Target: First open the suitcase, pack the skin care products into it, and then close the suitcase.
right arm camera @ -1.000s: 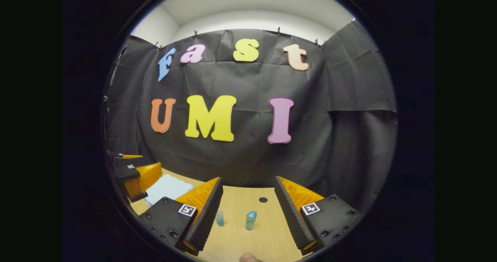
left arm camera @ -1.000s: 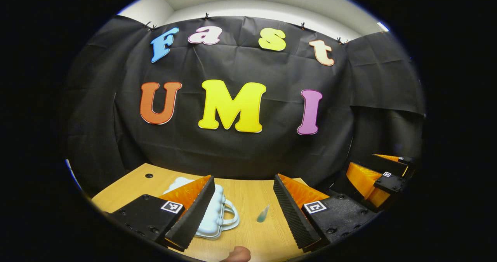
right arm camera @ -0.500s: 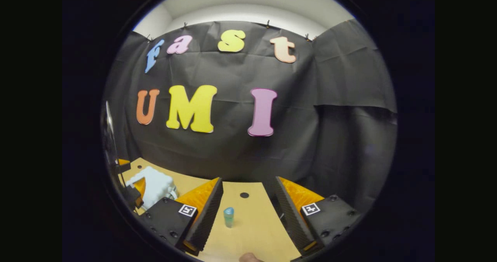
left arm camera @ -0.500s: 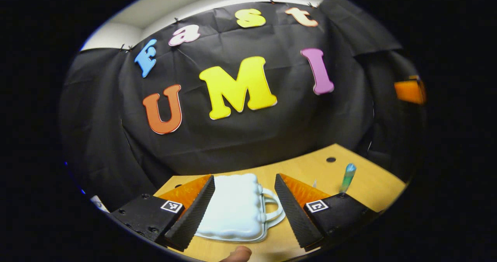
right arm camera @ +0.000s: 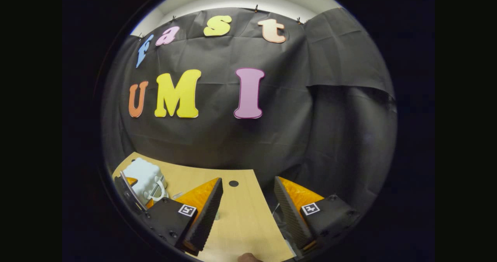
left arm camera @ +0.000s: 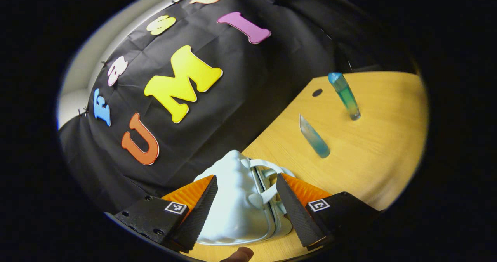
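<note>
Wooden table (left arm camera: 372, 165) bears 1 white suitcase (left arm camera: 237, 211), 2 bottles (left arm camera: 313, 136).

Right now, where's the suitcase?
In the left gripper view the suitcase sits on the table, between the open left gripper fingers, left of two bottles.

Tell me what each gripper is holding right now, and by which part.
Nothing is held. The left gripper is open, straddling the white suitcase near its handle; contact cannot be told. The right gripper is open above the table.
</note>
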Demonstrator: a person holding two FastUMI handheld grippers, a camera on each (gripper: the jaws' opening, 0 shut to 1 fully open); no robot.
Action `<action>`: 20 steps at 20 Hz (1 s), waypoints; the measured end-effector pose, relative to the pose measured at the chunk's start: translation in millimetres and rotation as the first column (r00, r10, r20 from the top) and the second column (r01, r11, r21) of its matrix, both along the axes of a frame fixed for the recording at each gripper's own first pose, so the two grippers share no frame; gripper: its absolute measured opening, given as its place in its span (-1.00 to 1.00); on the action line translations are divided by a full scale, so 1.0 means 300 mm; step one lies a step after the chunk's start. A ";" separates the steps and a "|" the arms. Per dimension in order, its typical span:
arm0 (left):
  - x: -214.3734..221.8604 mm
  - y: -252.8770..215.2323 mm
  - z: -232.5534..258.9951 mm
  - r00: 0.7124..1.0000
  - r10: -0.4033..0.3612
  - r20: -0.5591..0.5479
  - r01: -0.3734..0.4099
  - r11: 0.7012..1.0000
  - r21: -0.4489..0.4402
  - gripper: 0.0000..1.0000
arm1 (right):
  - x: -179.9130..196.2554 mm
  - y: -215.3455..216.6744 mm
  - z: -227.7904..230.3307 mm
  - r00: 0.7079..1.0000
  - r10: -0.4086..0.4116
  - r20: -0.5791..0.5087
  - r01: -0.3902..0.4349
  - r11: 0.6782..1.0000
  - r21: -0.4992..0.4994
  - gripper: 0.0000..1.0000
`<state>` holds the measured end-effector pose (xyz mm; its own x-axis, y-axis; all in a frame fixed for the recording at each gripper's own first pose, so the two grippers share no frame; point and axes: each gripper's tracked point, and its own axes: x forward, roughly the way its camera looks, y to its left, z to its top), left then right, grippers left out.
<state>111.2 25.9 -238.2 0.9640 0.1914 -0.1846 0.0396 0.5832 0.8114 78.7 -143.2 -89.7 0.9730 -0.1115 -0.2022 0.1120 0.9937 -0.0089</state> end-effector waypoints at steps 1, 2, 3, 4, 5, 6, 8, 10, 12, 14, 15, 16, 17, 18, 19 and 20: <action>0.012 0.010 -0.033 1.000 0.018 -0.024 -0.017 0.999 0.036 0.94 | 0.013 -0.005 -0.019 1.000 0.012 -0.009 -0.012 1.000 0.002 0.58; 0.028 0.021 -0.059 0.998 0.033 -0.044 -0.029 0.996 0.084 0.94 | 0.021 -0.006 -0.038 0.999 0.029 -0.023 -0.028 1.000 0.006 0.58; 0.034 0.019 -0.076 0.997 0.039 -0.061 -0.030 0.991 0.130 0.94 | 0.027 -0.005 -0.062 0.998 0.047 -0.038 -0.046 0.999 0.011 0.58; 0.049 0.004 -0.073 0.997 0.026 -0.067 -0.014 0.986 0.168 0.94 | 0.036 -0.016 -0.078 0.997 0.055 -0.048 -0.054 0.998 0.015 0.58; 0.063 -0.009 -0.065 0.998 0.014 -0.066 0.000 0.977 0.214 0.94 | 0.042 -0.018 -0.094 0.996 0.073 -0.059 -0.072 0.997 0.025 0.58; 0.074 -0.018 -0.052 0.998 0.010 -0.065 0.008 0.963 0.271 0.94 | 0.047 -0.016 -0.108 0.994 0.091 -0.067 -0.090 0.996 0.026 0.58; 0.096 -0.015 -0.095 0.994 0.027 -0.109 0.011 0.943 0.331 0.93 | 0.056 -0.036 -0.136 0.991 0.104 -0.083 -0.102 0.994 0.026 0.59; 0.110 0.009 -0.132 0.986 0.065 -0.155 -0.001 0.926 0.377 0.83 | 0.063 -0.047 -0.157 0.988 0.109 -0.106 -0.104 0.993 0.057 0.59; 0.125 0.031 -0.144 0.983 0.075 -0.167 -0.001 0.916 0.401 0.60 | 0.065 -0.063 -0.165 0.989 0.098 -0.112 -0.089 0.993 0.079 0.58; 0.138 0.042 -0.145 0.982 0.078 -0.174 0.003 0.905 0.424 0.48 | 0.062 -0.080 -0.165 0.990 0.081 -0.112 -0.071 0.994 0.087 0.60; 0.144 0.043 -0.170 0.975 0.079 -0.205 0.013 0.912 0.411 0.28 | 0.055 -0.086 -0.162 0.991 0.070 -0.110 -0.061 0.995 0.081 0.58; 0.138 0.046 -0.195 0.970 0.078 -0.232 0.021 0.917 0.398 0.11 | 0.050 -0.097 -0.155 0.993 0.055 -0.104 -0.048 0.996 0.069 0.60; 0.139 0.040 -0.186 0.970 0.078 -0.229 0.023 0.912 0.408 -0.18 | 0.038 -0.104 -0.147 0.994 0.042 -0.101 -0.036 0.997 0.061 0.59; 0.143 0.035 -0.186 0.970 0.064 -0.236 0.038 0.915 0.401 -0.34 | 0.026 -0.107 -0.138 0.995 0.031 -0.097 -0.026 0.998 0.055 0.58; 0.138 0.027 -0.181 0.971 0.054 -0.234 0.044 0.918 0.393 -0.47 | 0.009 -0.106 -0.132 0.995 0.018 -0.093 -0.013 0.999 0.047 0.56; 0.135 0.022 -0.176 0.971 0.046 -0.236 0.052 0.919 0.392 -0.50 | -0.006 -0.103 -0.125 0.996 0.003 -0.090 0.001 0.999 0.038 0.58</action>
<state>151.8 32.6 -291.0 0.9023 0.2926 -0.3167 0.2590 0.2192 0.9407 76.9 -174.2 -127.2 0.9508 -0.1008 -0.2928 0.1113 0.9936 0.0192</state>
